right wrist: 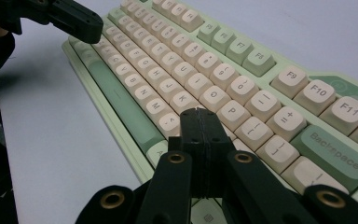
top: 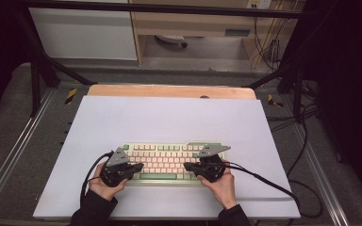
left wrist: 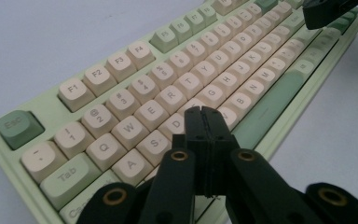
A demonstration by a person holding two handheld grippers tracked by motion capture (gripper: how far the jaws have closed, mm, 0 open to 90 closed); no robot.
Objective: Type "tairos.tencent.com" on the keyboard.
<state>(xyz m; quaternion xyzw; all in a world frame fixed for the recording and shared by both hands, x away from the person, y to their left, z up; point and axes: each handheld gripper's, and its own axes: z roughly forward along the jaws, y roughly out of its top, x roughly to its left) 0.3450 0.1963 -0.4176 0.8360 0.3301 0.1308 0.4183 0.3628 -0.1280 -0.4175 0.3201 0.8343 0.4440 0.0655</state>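
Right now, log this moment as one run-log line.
left gripper: shut, over keyboard left half | right gripper: shut, over right half | nothing held

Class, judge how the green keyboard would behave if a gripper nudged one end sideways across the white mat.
The keyboard looks like a rigid case, so it would probably pivot or slide as one stiff piece. It lies flat and low on the white mat, so tipping seems unlikely. Its raised keycaps may depress under a downward push.
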